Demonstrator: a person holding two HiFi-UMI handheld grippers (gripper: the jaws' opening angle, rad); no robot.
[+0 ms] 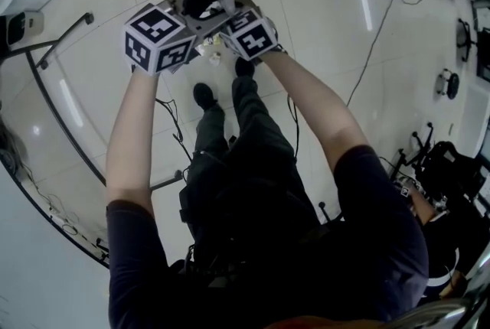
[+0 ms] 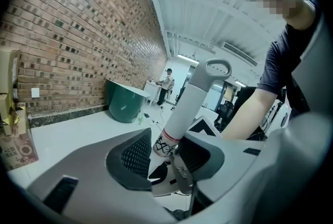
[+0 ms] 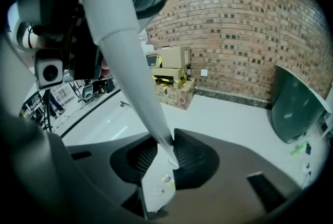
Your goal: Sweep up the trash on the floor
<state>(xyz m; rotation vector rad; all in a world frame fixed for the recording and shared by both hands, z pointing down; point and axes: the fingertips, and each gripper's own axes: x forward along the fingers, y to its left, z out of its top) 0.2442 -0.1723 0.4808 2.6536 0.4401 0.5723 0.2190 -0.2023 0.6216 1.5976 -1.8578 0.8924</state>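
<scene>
Left gripper view: white loop-topped handle point(image 2: 188, 97), red-banded.

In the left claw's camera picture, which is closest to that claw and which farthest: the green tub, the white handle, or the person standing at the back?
1. White handle: in the left claw, gripped between its pads.
2. Green tub: left of centre, on the floor by the brick wall.
3. Standing person: far end of the room, beyond the tub.

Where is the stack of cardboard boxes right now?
In the right gripper view the cardboard boxes stand on the floor against the brick wall, near the picture's middle, with the dark green container far to their right.
</scene>
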